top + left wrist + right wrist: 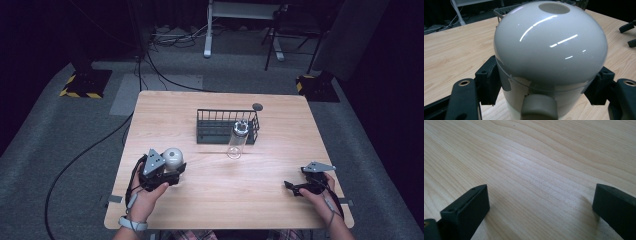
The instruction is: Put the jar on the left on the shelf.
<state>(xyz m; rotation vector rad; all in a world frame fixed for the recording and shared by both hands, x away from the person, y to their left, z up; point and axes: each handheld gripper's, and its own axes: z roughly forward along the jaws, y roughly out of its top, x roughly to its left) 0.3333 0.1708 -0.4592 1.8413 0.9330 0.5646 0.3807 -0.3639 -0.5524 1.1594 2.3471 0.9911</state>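
A glossy pale grey domed lid (549, 50) with a round dimple on top stands on the wooden table (225, 195) at the front left, also seen from above as the lid (173, 157). My left gripper (171, 169) is shut on its lower part, with the black pads (487, 82) pressed against both sides. At the front right, my right gripper (291, 187) rests low over the table, open. Bare wood lies between the jaws of the right gripper (540, 202). A clear bottle (237, 140) with a grey top stands mid-table, away from both grippers.
A dark wire basket (220, 125) stands just behind the clear bottle. A small dark disc (257, 106) lies near the table's far edge. The right gripper's jaws (629, 35) show far off in the left gripper view. Cables and stands cover the floor beyond.
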